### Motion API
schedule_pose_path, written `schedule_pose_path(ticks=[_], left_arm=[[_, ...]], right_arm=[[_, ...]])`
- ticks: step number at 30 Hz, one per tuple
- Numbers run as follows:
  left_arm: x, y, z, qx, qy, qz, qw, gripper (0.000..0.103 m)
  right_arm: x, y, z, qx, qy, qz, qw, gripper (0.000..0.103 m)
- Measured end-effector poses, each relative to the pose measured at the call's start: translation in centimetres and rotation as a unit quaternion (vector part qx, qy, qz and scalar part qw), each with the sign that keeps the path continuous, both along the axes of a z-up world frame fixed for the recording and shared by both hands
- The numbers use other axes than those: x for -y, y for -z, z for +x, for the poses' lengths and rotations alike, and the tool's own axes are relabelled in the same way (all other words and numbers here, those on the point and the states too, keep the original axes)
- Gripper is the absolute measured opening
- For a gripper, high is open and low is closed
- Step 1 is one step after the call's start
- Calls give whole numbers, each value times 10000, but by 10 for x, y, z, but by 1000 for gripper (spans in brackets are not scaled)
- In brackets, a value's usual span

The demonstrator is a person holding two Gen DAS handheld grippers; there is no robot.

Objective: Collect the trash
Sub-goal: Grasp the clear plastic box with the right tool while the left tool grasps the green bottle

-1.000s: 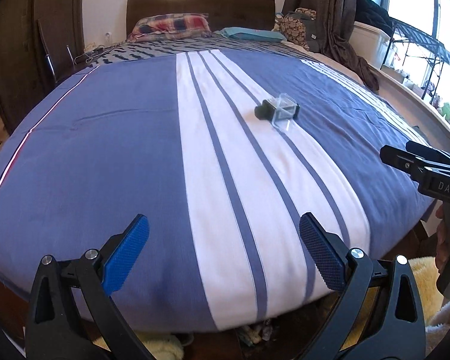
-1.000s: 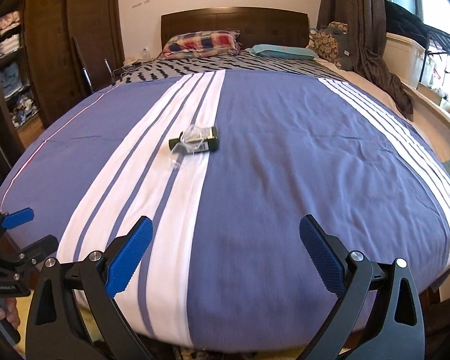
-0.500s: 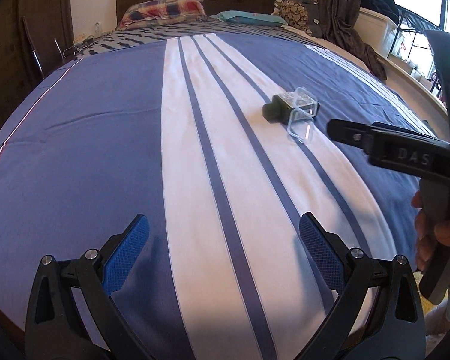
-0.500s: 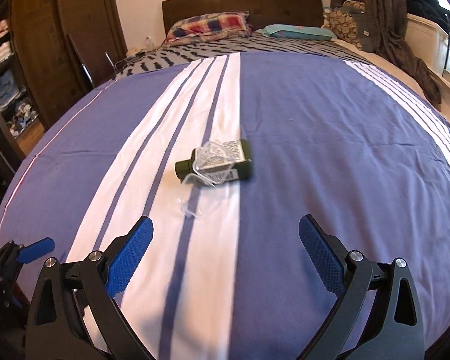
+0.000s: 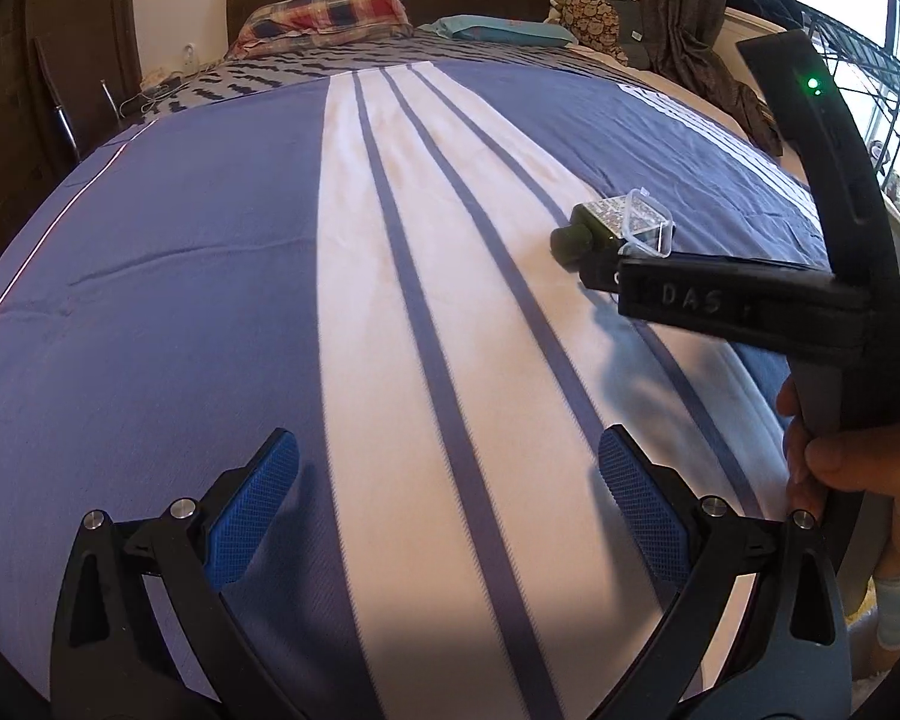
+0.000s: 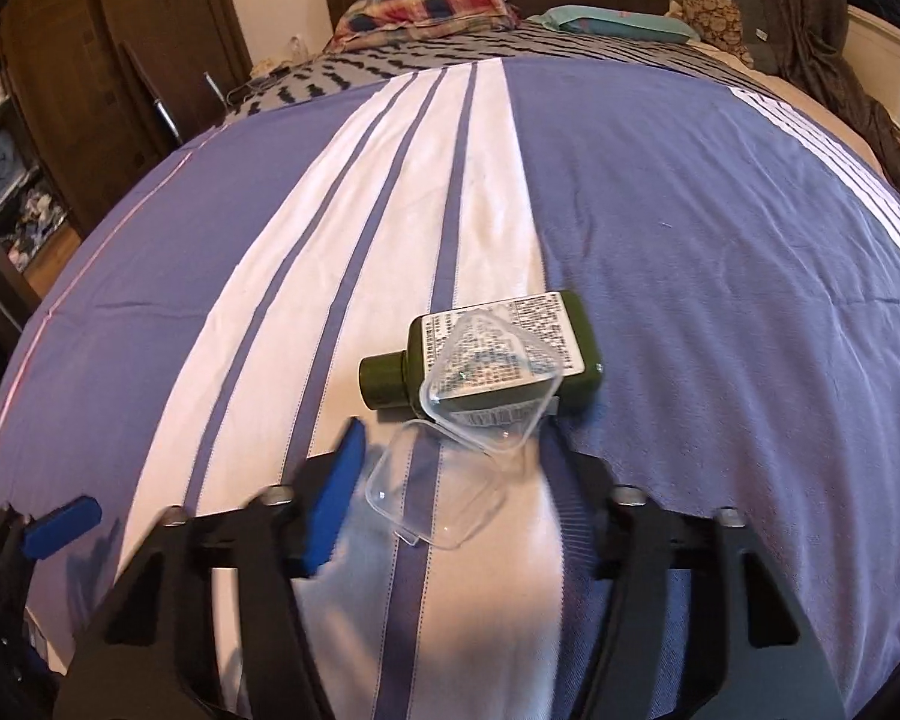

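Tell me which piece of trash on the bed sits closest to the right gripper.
The clear plastic container: its open lid lies between the right gripper fingers, while the dark green bottle lies just beyond it.

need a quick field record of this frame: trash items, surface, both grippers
trash: dark green bottle lying on its side, clear plastic clamshell container open, leaning on it
surface: blue and white striped bedspread
right gripper: open, fingers either side of the container's lower half
left gripper: open, over the bedspread, nothing between its fingers
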State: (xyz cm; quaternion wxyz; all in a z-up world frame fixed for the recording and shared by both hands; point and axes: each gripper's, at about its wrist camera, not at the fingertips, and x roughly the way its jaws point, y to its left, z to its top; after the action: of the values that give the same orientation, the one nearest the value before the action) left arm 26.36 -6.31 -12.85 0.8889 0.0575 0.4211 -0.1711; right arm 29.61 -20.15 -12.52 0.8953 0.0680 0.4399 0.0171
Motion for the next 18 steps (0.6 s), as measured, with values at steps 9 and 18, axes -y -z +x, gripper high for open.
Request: schedule_pose_path(ticks=[9,18], left_arm=[[31,-1,18,-7,134,-58,9999,95],[85,-7,49,-52,289,-255,9992,95]], right_arm=[[39,-13,-19,223,140,-110,9996,39],[96,-24,-35,322,523,-541,9966,39]])
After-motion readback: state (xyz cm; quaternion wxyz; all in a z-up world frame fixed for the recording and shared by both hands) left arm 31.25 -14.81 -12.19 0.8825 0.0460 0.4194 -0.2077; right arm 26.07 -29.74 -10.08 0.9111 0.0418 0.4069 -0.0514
